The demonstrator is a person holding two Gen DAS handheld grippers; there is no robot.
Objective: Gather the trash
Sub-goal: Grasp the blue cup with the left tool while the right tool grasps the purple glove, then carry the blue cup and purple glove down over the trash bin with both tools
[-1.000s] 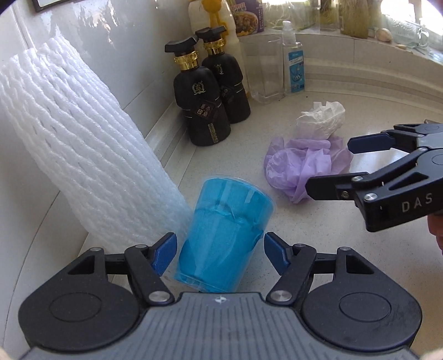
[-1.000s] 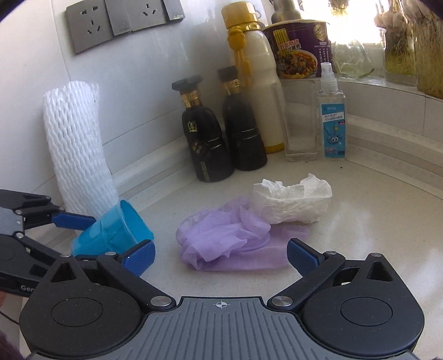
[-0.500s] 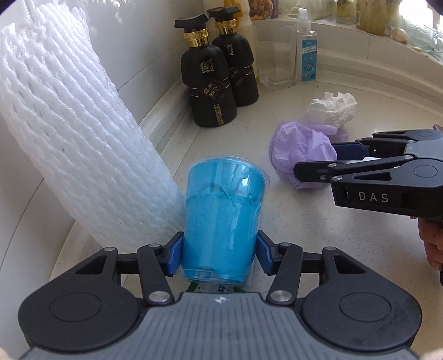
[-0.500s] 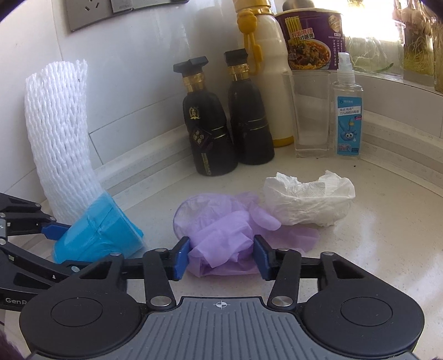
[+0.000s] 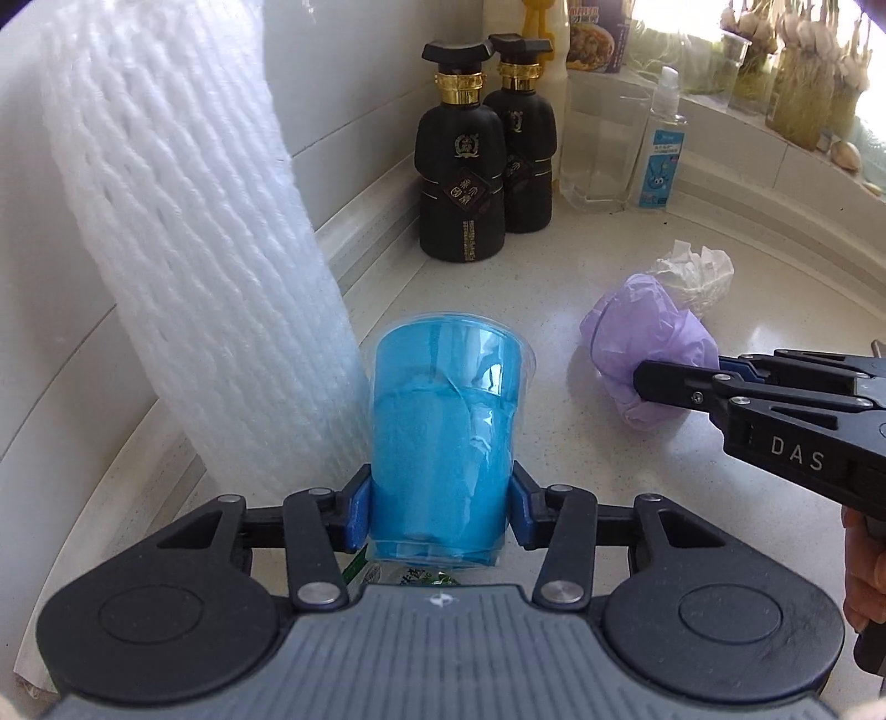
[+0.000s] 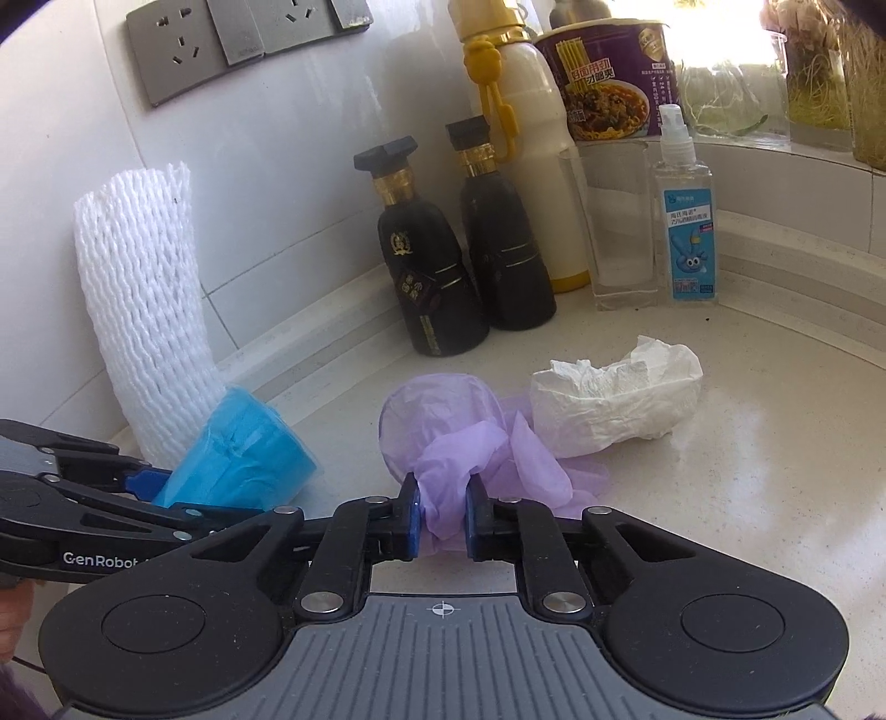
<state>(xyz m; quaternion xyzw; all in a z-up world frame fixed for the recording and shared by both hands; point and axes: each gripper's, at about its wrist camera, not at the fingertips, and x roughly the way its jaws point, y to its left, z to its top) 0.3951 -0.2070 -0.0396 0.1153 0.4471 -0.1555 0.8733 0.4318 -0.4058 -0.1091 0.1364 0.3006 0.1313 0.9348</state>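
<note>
My left gripper is shut on a clear plastic cup stuffed with blue material, held near its base; the cup also shows in the right wrist view. My right gripper is shut on a crumpled purple glove, which also shows in the left wrist view. A crumpled white tissue lies just behind the glove on the speckled counter. A white foam net sleeve leans on the wall left of the cup.
Two black bottles stand against the wall, with a cream bottle, a clear glass, a small spray bottle and a purple noodle cup beside them. Wall sockets sit above. Jars line the raised ledge.
Both grippers went from open to shut: the left closed on the blue cup and raised it, the right closed on the purple glove and bunched it up.
</note>
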